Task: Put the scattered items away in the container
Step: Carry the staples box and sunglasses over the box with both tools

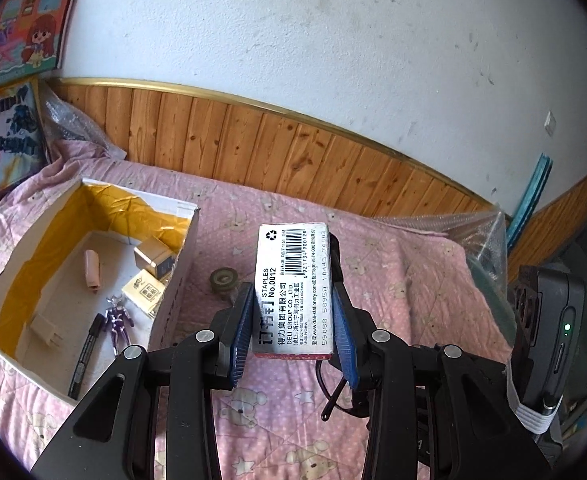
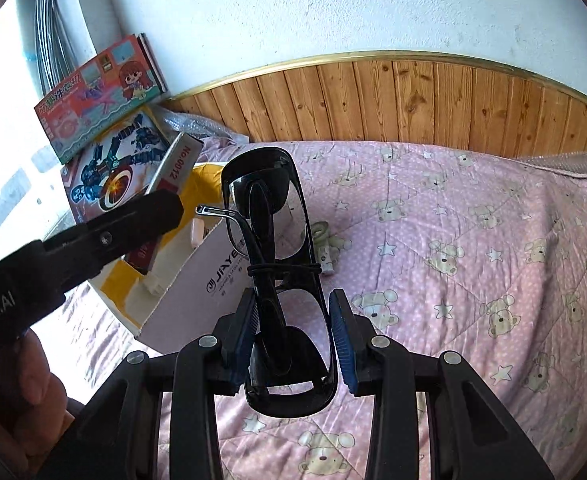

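A pink bear-print quilt (image 2: pixel 473 240) is covering the bed, with wood panelling (image 1: pixel 293 148) running behind it. The left gripper (image 1: pixel 293 312) is clamping one staple box (image 1: pixel 293 288) beside the open container (image 1: pixel 93 240) near the left edge. The right gripper (image 2: pixel 293 320) is pinching one pair of black glasses (image 2: pixel 281 264) above open quilt.

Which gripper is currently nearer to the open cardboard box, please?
Left. The left gripper, shut on the staple box, sits right beside the cardboard box wall. The right gripper, shut on black glasses, is farther out over the bedspread.
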### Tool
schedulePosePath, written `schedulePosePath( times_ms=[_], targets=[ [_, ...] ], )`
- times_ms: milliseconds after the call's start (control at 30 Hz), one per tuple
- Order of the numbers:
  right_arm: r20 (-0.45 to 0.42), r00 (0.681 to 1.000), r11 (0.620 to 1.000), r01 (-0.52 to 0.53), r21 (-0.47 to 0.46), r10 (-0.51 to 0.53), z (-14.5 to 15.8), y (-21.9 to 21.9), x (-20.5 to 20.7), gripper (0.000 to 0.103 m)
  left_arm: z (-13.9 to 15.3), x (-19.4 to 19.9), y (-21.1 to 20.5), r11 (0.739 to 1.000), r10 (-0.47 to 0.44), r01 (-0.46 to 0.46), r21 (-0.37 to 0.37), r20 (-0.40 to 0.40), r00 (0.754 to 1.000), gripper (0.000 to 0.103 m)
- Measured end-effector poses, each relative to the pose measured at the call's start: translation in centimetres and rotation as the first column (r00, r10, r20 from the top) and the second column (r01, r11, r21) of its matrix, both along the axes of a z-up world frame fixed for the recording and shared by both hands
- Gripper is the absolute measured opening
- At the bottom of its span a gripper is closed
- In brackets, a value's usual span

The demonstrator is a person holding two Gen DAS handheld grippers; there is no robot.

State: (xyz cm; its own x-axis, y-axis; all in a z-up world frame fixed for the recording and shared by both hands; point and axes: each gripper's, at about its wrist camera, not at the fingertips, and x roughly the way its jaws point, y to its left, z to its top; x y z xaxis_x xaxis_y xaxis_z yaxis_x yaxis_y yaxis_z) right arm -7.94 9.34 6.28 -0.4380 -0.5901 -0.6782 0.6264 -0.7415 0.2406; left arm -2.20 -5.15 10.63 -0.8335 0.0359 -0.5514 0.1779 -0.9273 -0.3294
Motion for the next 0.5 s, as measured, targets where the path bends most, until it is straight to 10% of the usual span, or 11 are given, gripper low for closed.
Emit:
schedulePosePath(
  times_ms=[500],
  targets=[
    [0.042,0.999,0.995,-0.029,-0.093,0.033,1.5,-5.4,-1.1,0.038,0.0,0.5,-8.6,0.991,0.113,-0.110,0.078,-0.034,0.993,0.039]
  ],
)
